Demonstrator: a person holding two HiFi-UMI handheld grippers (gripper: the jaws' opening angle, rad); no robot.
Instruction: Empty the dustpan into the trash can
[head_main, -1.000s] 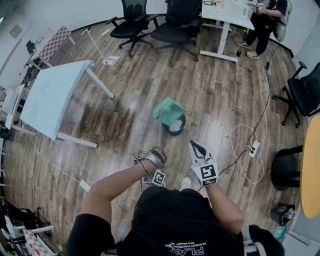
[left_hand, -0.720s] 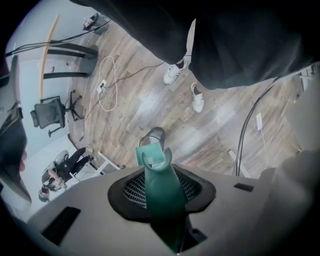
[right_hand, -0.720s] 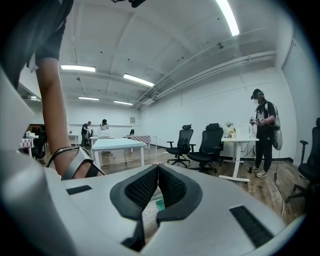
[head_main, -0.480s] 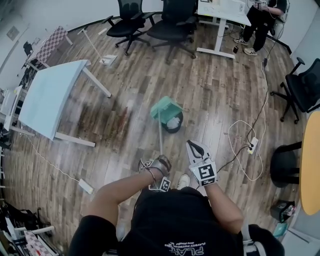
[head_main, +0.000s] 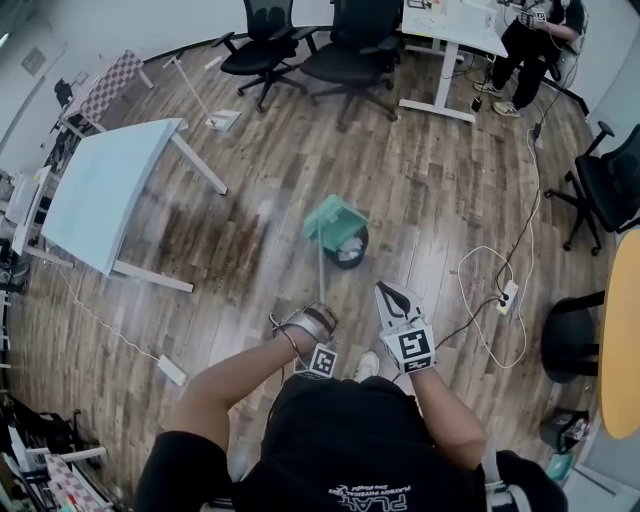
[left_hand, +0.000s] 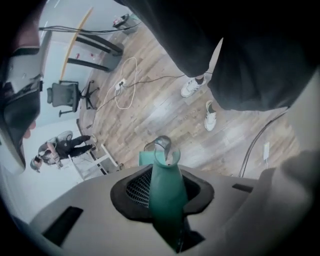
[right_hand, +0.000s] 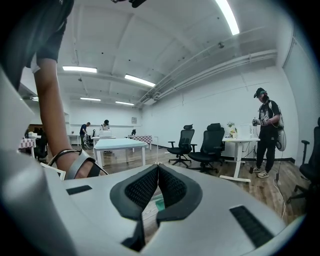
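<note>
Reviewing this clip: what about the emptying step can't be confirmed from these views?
- Leftover debris in the dustpan: too small in the head view; in the left gripper view the handle covers most of it.
- Contents of the trash can: pale material shows in the head view, too small to identify.
- Right gripper view: the right gripper, shut and empty, faces the room; its own body blocks the floor below.

Your left gripper sits at lower centre of the head view, its jaws clamped on the green dustpan handle. Your bare left forearm runs down-left from it, bent at the elbow. Your right gripper hangs just right of it, pointing up-frame, its jaws pressed together at the tips with nothing between them.
</note>
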